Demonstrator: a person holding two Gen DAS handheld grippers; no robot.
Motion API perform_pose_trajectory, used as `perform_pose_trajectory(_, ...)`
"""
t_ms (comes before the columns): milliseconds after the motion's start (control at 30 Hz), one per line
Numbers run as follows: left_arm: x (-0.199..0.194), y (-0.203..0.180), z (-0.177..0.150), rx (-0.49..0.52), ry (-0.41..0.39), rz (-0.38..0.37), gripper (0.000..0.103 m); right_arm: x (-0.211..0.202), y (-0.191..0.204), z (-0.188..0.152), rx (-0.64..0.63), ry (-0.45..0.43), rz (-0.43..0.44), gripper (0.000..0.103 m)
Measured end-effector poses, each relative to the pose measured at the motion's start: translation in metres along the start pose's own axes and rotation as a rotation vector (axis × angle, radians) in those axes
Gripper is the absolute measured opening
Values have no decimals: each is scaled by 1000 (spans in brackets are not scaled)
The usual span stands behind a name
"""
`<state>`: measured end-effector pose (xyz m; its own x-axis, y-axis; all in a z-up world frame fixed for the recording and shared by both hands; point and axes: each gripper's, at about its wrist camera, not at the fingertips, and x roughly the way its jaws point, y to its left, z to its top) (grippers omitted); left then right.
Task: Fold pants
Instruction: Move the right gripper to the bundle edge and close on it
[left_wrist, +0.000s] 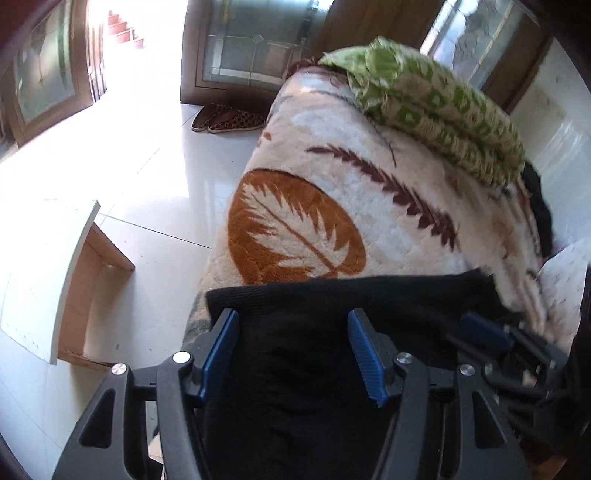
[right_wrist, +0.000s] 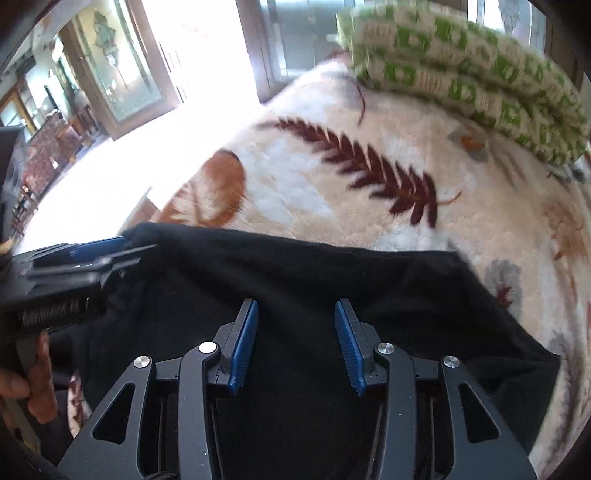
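Left wrist view shows the black pants (left_wrist: 332, 325) lying on a leaf-patterned plush blanket (left_wrist: 332, 192), with the left gripper (left_wrist: 293, 347) over them, its jaws apart and no fabric pinched, and the right gripper (left_wrist: 495, 339) just beside at the pants' far edge. Right wrist view shows the same pants (right_wrist: 295, 273) beneath the right gripper (right_wrist: 295, 339), jaws apart and clear of cloth, plus the hand (right_wrist: 33, 373) holding the left gripper (right_wrist: 96, 254). Only the left view catches the slippers (left_wrist: 225, 120) on the tiled floor (left_wrist: 147, 177); both show the green quilt (right_wrist: 472, 66).
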<state>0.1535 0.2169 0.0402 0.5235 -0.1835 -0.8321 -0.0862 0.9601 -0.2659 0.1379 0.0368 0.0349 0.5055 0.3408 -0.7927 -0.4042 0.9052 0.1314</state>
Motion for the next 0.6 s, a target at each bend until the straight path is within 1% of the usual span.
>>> perform_pose_trajectory(33,-6,6,0,-12,6,-13,63,-8,8,-6,-15,-11,18,42)
perform_pose_trajectory(133,-9,25,-4,-43,57,-30,63,-23,37,-32,-99,-16,65,43)
perform_pose_trajectory(167,-7,30,-7,-54,77,-29,63,-22,46,-40,-135,-3,63,46)
perform_pose_trajectory(233,2,40,-12,-80,118,-22,63,-4,61,-56,-203,61,38,47)
perform_pose_trajectory(267,5,44,-14,-103,133,-43,63,0,64,-61,-217,52,19,49)
perform_pose_trajectory(300,6,46,-16,-116,136,-55,63,-2,64,-62,-209,25,15,49)
perform_pose_trajectory(367,4,46,-17,-114,129,-55,63,-3,62,-57,-165,46,18,50)
perform_pose_trajectory(400,0,45,-17,-108,123,-54,63,-7,64,-55,-157,34,22,50)
perform_pose_trajectory(467,-4,43,-16,-98,108,-52,63,-18,76,-55,-201,-5,50,50)
perform_pose_trajectory(533,-8,47,-14,-98,98,-46,63,-22,92,-58,-261,-24,68,52)
perform_pose_trajectory(600,-11,54,-13,-106,98,-36,62,-22,111,-64,-321,-35,106,54)
